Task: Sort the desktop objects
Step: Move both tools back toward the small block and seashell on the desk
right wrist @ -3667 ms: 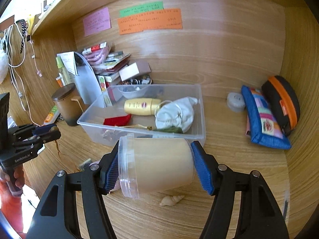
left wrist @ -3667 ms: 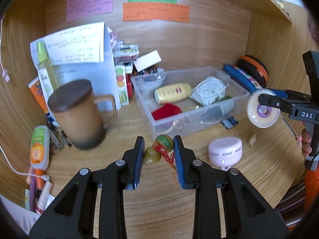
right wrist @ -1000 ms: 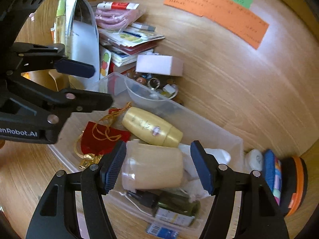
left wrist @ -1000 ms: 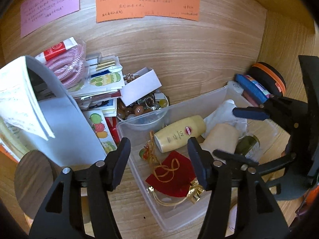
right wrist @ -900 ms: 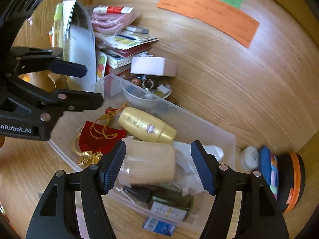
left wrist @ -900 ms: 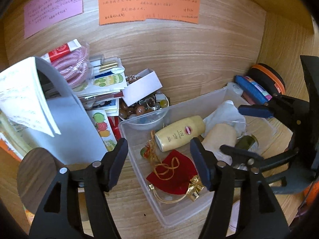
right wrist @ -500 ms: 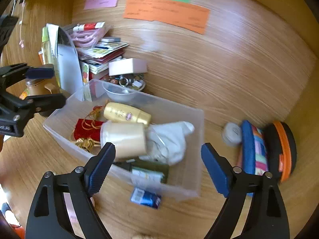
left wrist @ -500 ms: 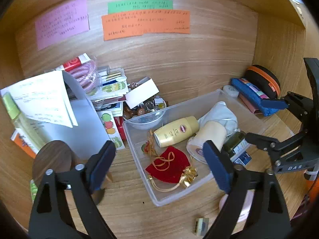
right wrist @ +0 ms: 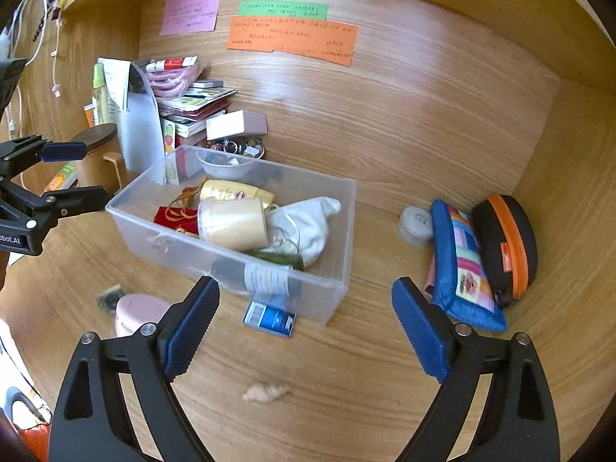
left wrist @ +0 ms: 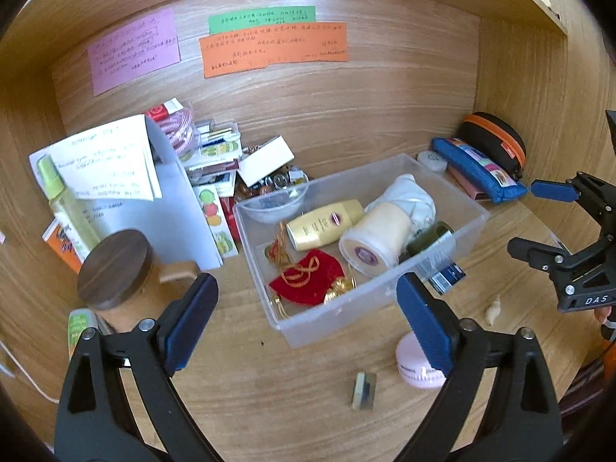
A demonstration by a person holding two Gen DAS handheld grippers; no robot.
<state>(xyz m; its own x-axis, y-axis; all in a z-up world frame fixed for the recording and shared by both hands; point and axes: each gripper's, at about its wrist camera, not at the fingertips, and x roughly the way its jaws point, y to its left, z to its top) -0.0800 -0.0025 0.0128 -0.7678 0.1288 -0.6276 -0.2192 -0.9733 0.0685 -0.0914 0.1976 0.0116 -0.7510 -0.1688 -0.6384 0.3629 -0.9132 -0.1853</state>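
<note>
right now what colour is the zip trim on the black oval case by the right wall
Orange. The black oval case shows it best in the right wrist view.

Clear bin (left wrist: 292, 331) is sitting on my desk, holding a cream jar (left wrist: 375, 236) lying on its side, gold bottle (left wrist: 323, 224) and red pouch (left wrist: 308, 279).

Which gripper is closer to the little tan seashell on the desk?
Right. The right gripper hangs just behind the seashell; the left gripper is off to its left.
</note>
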